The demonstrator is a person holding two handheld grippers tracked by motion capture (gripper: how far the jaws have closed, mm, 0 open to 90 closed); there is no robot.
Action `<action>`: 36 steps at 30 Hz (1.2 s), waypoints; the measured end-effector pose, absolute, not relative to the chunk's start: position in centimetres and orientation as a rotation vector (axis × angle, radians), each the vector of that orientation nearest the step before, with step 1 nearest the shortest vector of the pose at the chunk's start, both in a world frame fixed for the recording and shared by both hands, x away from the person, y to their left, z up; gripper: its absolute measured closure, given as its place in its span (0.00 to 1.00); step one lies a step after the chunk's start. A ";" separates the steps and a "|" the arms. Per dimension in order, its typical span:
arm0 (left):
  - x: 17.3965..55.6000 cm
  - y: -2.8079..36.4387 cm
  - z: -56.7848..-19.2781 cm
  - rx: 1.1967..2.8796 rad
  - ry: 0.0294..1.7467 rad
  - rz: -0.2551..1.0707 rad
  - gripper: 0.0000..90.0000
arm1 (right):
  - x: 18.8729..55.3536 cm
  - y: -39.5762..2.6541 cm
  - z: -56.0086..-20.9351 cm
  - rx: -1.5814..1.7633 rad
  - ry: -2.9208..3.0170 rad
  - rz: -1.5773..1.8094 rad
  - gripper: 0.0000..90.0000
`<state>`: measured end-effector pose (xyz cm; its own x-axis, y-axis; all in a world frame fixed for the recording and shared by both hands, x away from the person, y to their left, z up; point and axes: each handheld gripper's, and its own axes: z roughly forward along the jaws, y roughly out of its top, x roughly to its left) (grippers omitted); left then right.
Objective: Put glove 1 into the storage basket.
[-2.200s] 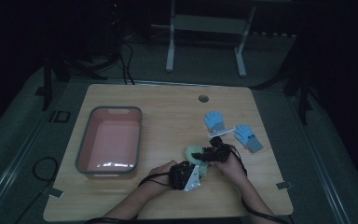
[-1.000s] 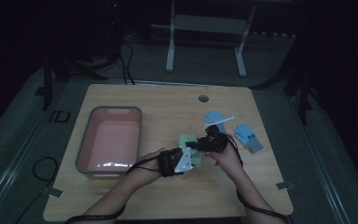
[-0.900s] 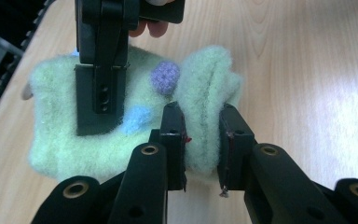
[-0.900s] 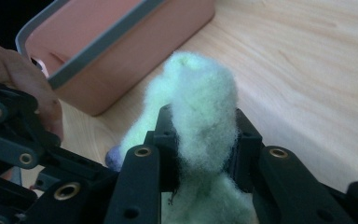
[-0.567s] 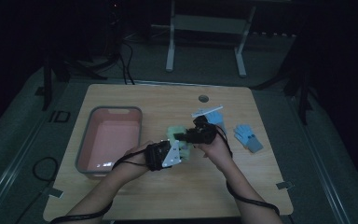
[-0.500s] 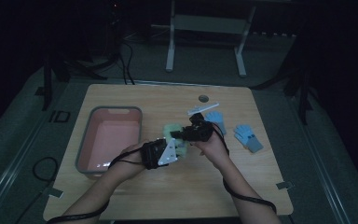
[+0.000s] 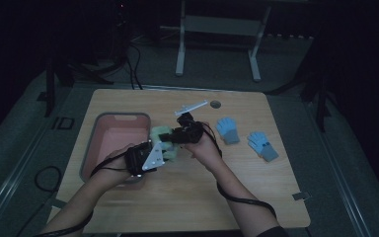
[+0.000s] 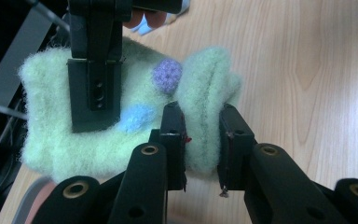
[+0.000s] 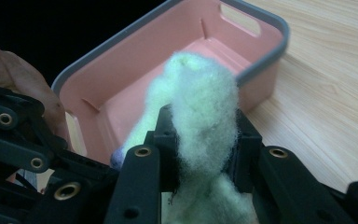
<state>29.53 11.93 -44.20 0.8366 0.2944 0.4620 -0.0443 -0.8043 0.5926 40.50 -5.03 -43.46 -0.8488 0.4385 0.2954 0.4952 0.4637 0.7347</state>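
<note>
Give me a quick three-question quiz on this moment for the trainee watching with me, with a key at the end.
1. True or false: both grippers are clamped on the same fuzzy green glove.
2. Which is nearer the green glove in the high view: A) the pink bin, B) the two blue gloves?
3. What two small coloured spots show on the glove in the left gripper view?

Key:
1. True: the left gripper pinches one fold, and the right gripper pinches another.
2. A: the glove hangs by the bin's rim.
3. A purple dot and a blue patch.
</note>
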 end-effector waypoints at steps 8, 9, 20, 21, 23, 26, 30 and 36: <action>28.9 15.1 -44.0 2.412 0.234 0.760 0.84 | 40.5 -1.9 -43.1 -0.795 -2.634 -1.346 0.78; 28.9 15.5 -44.1 2.411 0.240 0.767 0.84 | 40.5 -1.3 -43.1 -0.784 -2.635 -1.346 0.78; 27.8 20.1 -44.2 2.432 0.340 0.796 0.84 | 40.4 4.4 -43.2 -0.710 -2.634 -1.336 0.78; 27.7 21.0 -44.5 2.434 0.361 0.793 0.84 | 40.4 5.5 -43.4 -0.695 -2.630 -1.326 0.78; 27.6 21.5 -44.6 2.434 0.377 0.787 0.84 | 40.4 6.0 -43.5 -0.692 -2.631 -1.321 0.78; 27.6 22.4 -45.2 2.444 0.398 0.781 0.84 | 40.4 7.3 -44.1 -0.678 -2.634 -1.313 0.78; 27.9 22.9 -46.5 2.447 0.428 0.755 0.84 | 40.8 8.4 -45.8 -0.697 -2.636 -1.267 0.78; 29.1 22.7 -48.5 2.510 0.453 0.699 0.84 | 41.3 9.1 -47.6 -0.723 -2.680 -1.192 0.78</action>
